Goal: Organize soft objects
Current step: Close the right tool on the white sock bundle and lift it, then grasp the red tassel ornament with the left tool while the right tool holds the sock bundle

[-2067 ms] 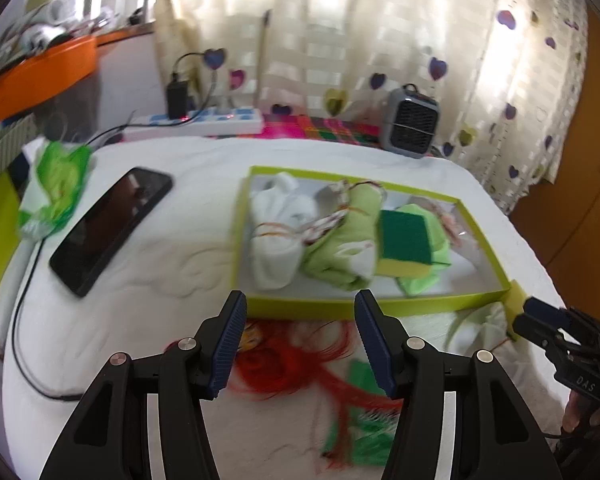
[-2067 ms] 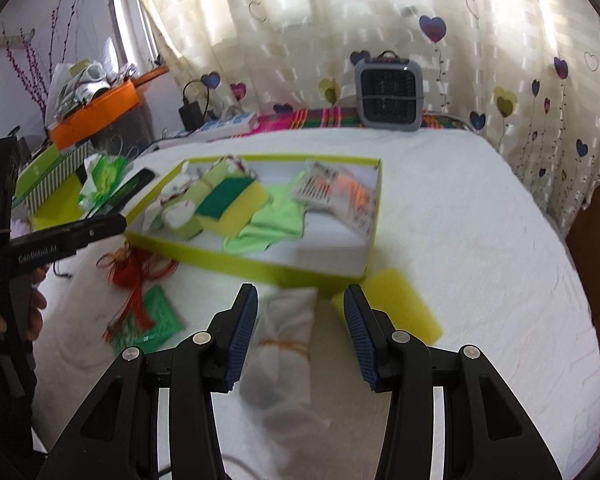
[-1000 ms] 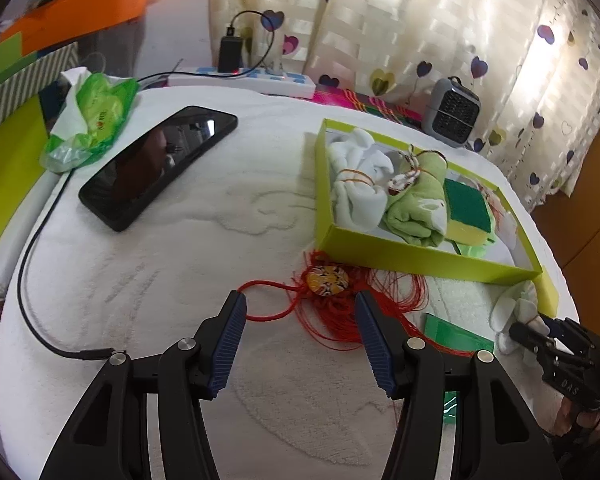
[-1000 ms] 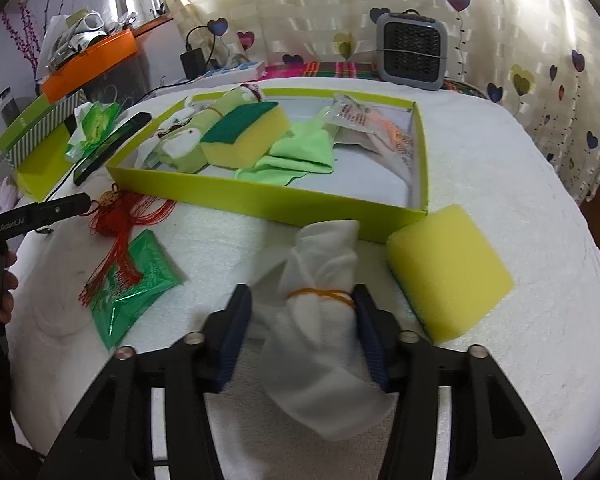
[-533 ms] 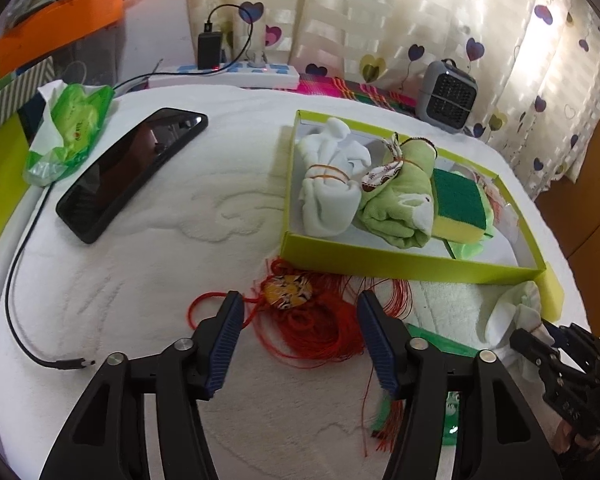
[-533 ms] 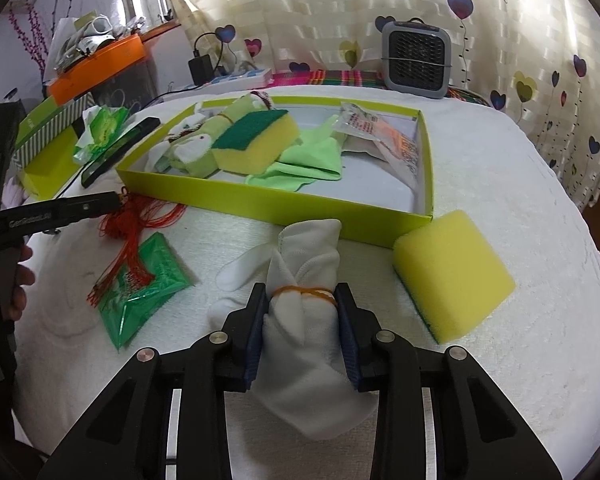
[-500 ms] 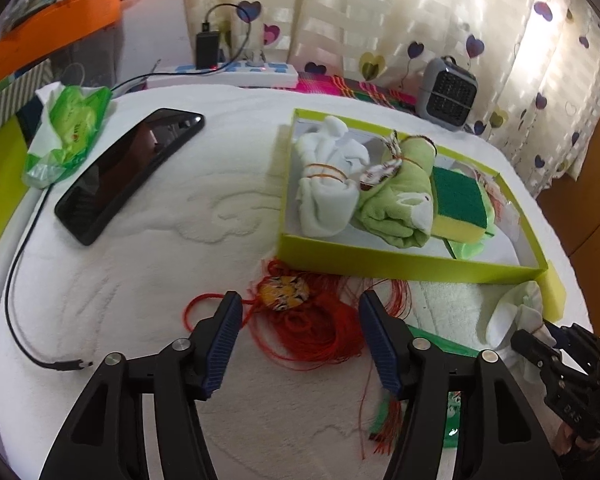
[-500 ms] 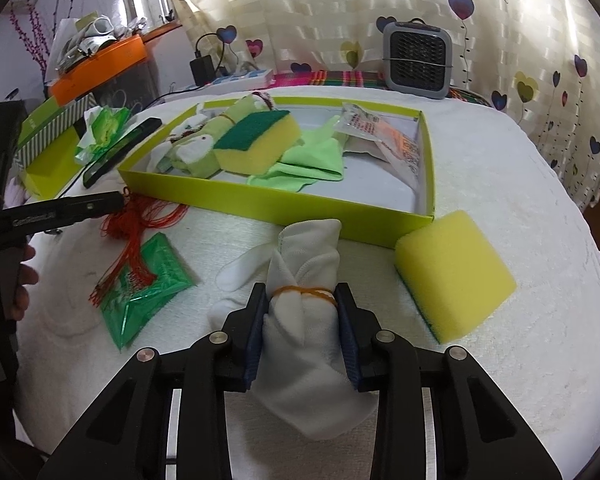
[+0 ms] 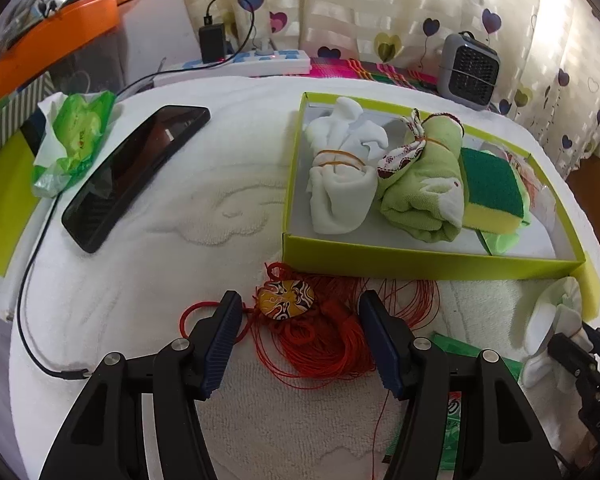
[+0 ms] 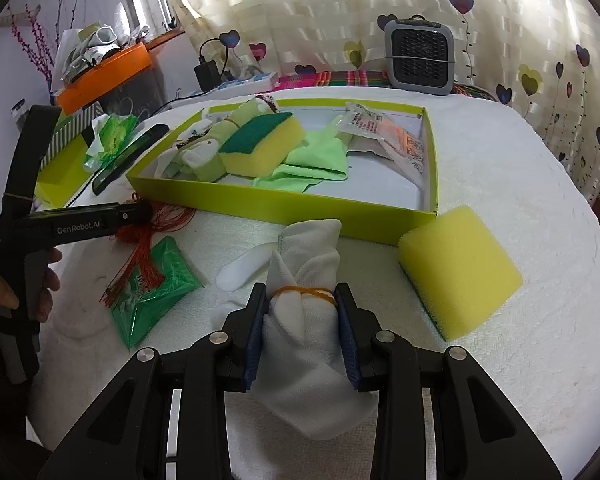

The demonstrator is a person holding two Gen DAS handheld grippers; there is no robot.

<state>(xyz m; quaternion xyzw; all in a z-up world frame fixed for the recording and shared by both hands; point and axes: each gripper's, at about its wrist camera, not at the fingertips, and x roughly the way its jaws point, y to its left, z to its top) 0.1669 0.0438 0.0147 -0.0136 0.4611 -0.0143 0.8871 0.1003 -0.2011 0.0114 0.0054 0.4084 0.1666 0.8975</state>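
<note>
Our right tool (image 10: 301,306) is clenched on a white cloth bundle (image 10: 306,284) bound with an orange rubber band; both pads press its sides, and the bundle lies on the white towel-covered bench (image 10: 520,208), just near of the green box (image 10: 284,206). To the right of the bundle a yellow sponge (image 10: 460,270) sits on the bench, close to the box's near right corner. To the left lies a green packet (image 10: 156,284) with red strands across it.

Our left tool (image 9: 298,312) is released, its jaws spread wide on either side of a red tassel (image 9: 324,340) with a painted mask charm (image 9: 286,300); the pads do not press it. The tassel lies on the bench just near of the box's left end.

Inside the box, from left to right in the left wrist view, we see a second white bundle (image 9: 340,168), a rolled green towel (image 9: 424,188) and a green-topped sponge (image 9: 494,188). The right wrist view also shows a green cloth (image 10: 316,164) and a clear printed packet (image 10: 384,132) at the far right end.

Left of the box a black phone (image 9: 136,168) lies on the bench, with a green tissue pack (image 9: 72,140) beyond it.
</note>
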